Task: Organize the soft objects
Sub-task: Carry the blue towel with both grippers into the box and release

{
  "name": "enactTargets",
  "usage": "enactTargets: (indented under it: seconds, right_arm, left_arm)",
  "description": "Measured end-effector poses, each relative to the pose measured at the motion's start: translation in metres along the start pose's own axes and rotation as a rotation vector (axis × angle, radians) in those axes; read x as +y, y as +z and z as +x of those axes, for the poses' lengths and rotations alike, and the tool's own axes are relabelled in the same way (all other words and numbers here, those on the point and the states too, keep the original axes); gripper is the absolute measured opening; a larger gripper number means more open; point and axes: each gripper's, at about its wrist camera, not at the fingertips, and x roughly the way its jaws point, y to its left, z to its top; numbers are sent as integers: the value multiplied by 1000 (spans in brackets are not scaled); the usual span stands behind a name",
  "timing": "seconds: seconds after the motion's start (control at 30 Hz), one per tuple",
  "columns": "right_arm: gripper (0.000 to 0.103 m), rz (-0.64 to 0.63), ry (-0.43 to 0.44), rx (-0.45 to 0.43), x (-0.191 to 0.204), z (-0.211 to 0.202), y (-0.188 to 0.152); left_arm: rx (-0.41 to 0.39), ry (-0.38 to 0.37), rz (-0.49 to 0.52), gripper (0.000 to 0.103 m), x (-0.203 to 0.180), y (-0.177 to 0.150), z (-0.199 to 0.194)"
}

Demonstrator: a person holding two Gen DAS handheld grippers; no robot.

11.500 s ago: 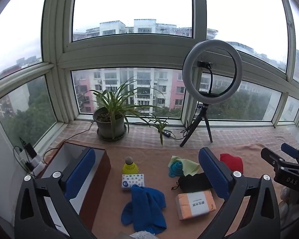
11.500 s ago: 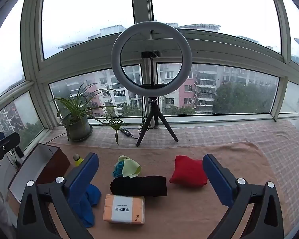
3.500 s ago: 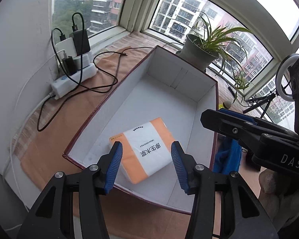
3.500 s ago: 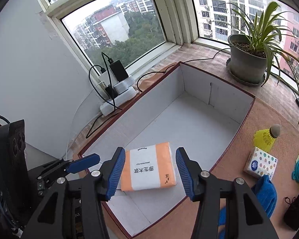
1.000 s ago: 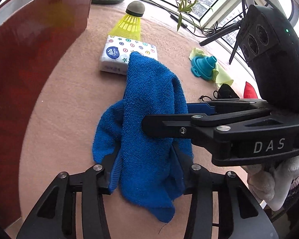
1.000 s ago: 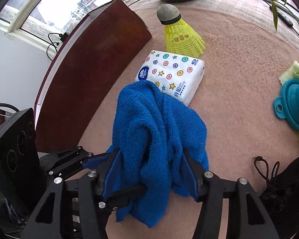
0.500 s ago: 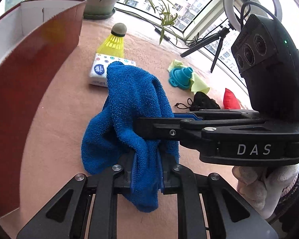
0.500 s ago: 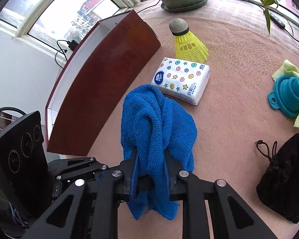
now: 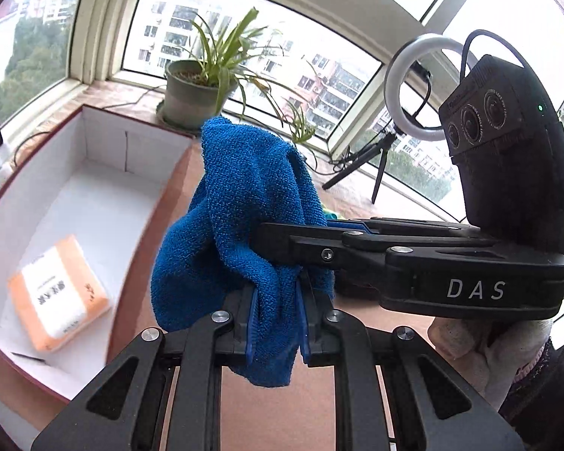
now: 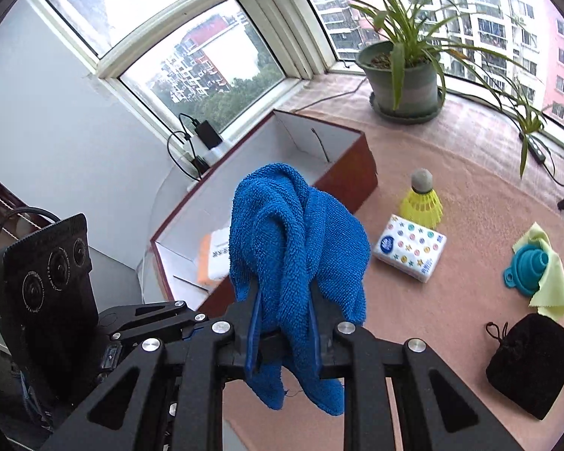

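A blue terry towel (image 9: 244,203) (image 10: 293,233) hangs in the air, bunched and drooping. Both grippers hold it. My left gripper (image 9: 278,323) is shut on its lower folds. My right gripper (image 10: 284,330) is shut on it too and shows in the left wrist view coming in from the right (image 9: 282,242). In the right wrist view the left gripper (image 10: 191,325) reaches in from the lower left. The brown box (image 9: 105,143) (image 10: 357,158) with a white inside lies to the left, and an orange tissue pack (image 9: 56,293) (image 10: 206,259) rests in it.
On the tan mat to the right lie a star-patterned tissue pack (image 10: 410,248), a yellow shuttlecock (image 10: 421,203), a teal funnel (image 10: 526,267) on a yellow-green cloth (image 10: 549,282), and a black pouch (image 10: 530,364). A potted plant (image 10: 406,82) and a ring light (image 9: 413,86) stand by the windows.
Both grippers have closed on the blue towel and lifted it off the mat. It now hangs higher, near the box's open top.
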Motion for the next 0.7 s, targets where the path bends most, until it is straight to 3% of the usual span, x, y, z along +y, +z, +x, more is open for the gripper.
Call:
enactTargets:
  seconds: [0.17,0.37,0.7]
  right_arm:
    - [19,-58,4,-52,40,2,29]
    - [19,-81,9,-87,72,19,59]
    - [19,-73,-21,-81,81,66,100]
  left_arm:
    - [-56,15,10,15,23,25,-27]
    - [-68,23,4,15,55,51,-43]
    - [-19,54,-1,15,102,83,-24]
